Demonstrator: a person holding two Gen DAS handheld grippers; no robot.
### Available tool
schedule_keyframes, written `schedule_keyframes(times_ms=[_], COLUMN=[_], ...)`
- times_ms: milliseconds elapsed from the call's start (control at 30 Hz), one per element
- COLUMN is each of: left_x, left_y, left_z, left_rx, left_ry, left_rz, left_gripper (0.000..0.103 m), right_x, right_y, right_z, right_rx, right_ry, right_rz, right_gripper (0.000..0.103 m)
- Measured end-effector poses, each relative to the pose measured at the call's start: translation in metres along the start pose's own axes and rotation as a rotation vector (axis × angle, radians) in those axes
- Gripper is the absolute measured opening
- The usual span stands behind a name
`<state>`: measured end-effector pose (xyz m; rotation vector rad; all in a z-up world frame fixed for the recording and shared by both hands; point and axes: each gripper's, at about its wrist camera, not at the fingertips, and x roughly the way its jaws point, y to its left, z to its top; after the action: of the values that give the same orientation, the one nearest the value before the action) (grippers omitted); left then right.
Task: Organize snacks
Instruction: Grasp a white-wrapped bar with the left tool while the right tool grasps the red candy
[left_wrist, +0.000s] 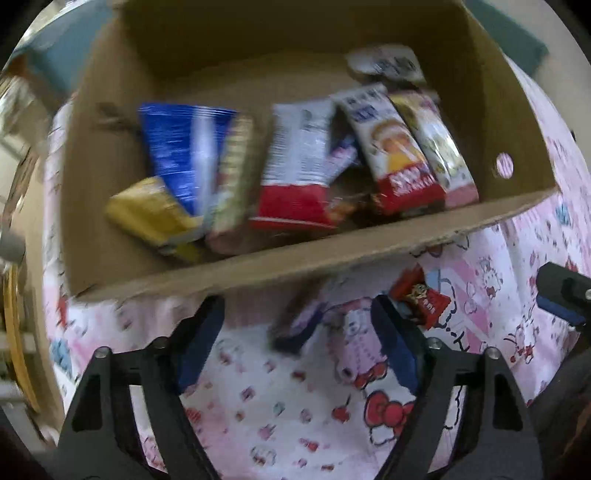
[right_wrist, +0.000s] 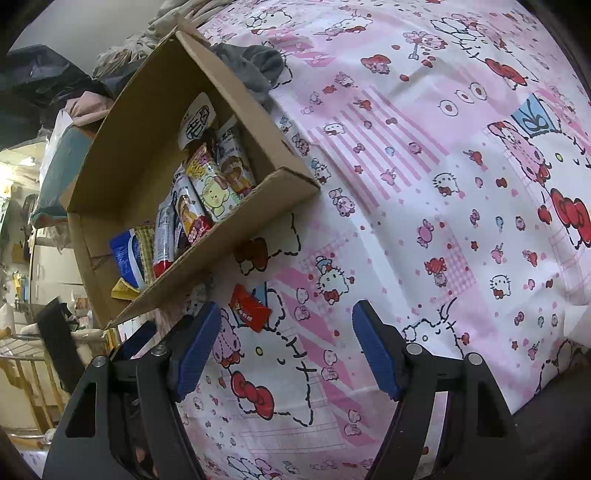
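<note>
A cardboard box on the pink cartoon-print sheet holds several snack packets, among them a blue one, a yellow one and a red-and-white one. The box also shows in the right wrist view. A small red candy packet lies on the sheet in front of the box, also in the right wrist view. A dark purple packet lies blurred between my left fingers. My left gripper is open just in front of the box. My right gripper is open and empty, with the red packet just ahead of its left finger.
The sheet covers a bed. Grey cloth lies behind the box. Shelves and clutter stand beyond the bed's left edge. My right gripper's tip shows at the right edge of the left wrist view.
</note>
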<state>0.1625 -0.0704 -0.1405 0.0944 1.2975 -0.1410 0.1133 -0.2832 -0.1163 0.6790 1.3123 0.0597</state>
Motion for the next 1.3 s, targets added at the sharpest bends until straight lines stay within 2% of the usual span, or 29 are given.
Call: schedule_keyframes(times_ms=[67,100,167,333,467,567,667,867,1067,1200,1233,1300], left_x=[0.015,0.019,0.016,0.002,-0.019,-0.035,-0.052,-0.076,-0.076,-0.069,-0.068,-0.068], left_y=[-0.009,-0.012,-0.019,-0.021,-0.008,0.007,0.024,0.050,0.068,0.068,0.067,0.067], left_z=[0.004,0.005,0.005,-0.008,-0.024,-0.039,-0.050,-0.060,-0.059,-0.059,-0.059,-0.059], left_rx=[0.047,0.065,0.124,0.137,0.035,-0.047,-0.117,-0.160,-0.189,-0.208,-0.207,-0.201], left_ry=[0.058,0.064,0.029,0.071,0.114,0.133,0.108,0.029,0.013,0.021,0.020,0.015], left_rz=[-0.035,-0.037,-0.013,-0.014,-0.035,-0.045,-0.083,0.007,0.037,0.031,0.034,0.049], left_gripper=[0.051,0.048,0.015,0.014,0.014,0.014,0.014,0.014,0.014,0.014,0.014,0.014], right_x=[0.001,0.001,0.001,0.003,0.010,0.028,0.043,0.067,0.087,0.104,0.106,0.106], right_y=[-0.002,-0.003,-0.004,-0.003,0.010,0.032,0.053,0.077,0.090,0.101,0.103,0.108], right_z=[0.000,0.000,-0.001,-0.002,-0.004,-0.007,-0.014,-0.021,-0.027,-0.038,-0.042,-0.047], right_rx=[0.005,0.006,0.008,0.003,-0.046,-0.177,-0.316,-0.477,-0.572,-0.688,-0.720,-0.755], right_ry=[0.003,0.005,0.008,0.019,0.043,0.099,0.124,0.125,0.118,0.105,0.096,0.090], right_rz=[-0.006,-0.009,-0.014,-0.013,-0.005,-0.061,-0.128,-0.198,-0.252,-0.311,-0.318,-0.311], right_gripper=[0.076,0.076,0.076,0.076,0.076,0.076,0.076,0.075,0.074,0.068,0.062,0.034])
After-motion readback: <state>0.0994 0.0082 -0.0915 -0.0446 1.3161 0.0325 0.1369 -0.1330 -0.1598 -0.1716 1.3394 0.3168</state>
